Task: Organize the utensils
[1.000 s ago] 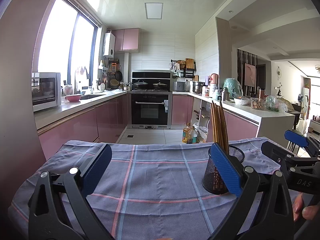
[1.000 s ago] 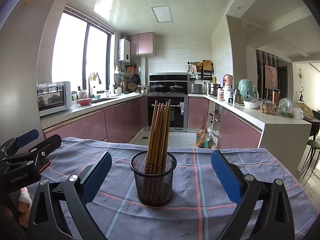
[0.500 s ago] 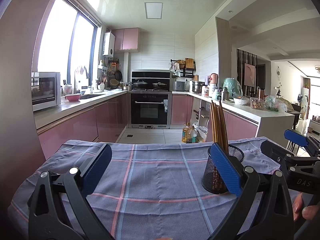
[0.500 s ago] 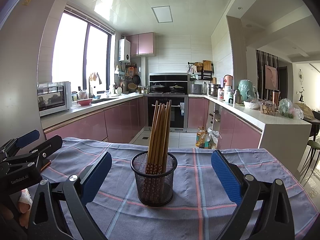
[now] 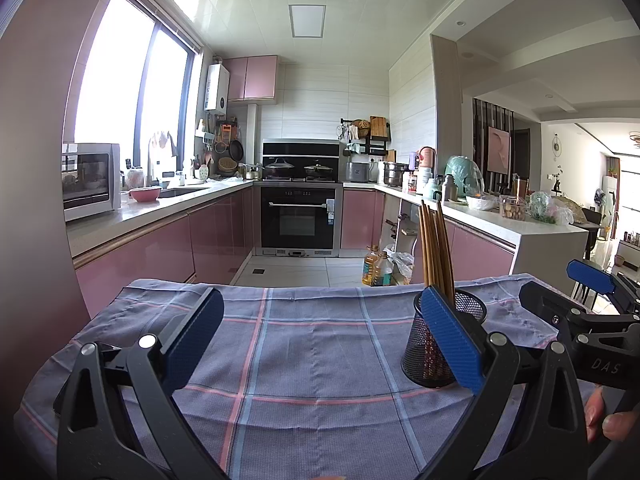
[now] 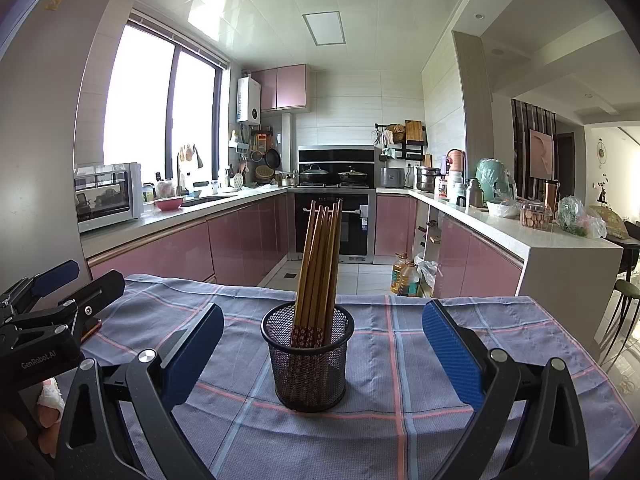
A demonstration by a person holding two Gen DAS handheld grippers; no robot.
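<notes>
Jaws of both the left gripper (image 5: 320, 338) and right gripper (image 6: 323, 354) stand wide apart, holding nothing. One mesh holder (image 6: 307, 356) stands on the bench cloth (image 6: 420, 364), holding roughly eight chopsticks (image 6: 320, 264). No loose utensils show; the sorting looks finished, so withdrawing seems next.

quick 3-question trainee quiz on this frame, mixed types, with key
1. True or false: the chopsticks lie flat on the checked cloth.
2. Which gripper faces the mesh holder head-on, framing it between its fingers? A) left gripper B) right gripper
3. Fill in: both grippers' jaws stand ___.

Key: 1. False, they stand in the mesh holder, leaning slightly. 2. B; in the left wrist view the holder sits behind that gripper's right finger. 3. open, holding nothing.
</notes>
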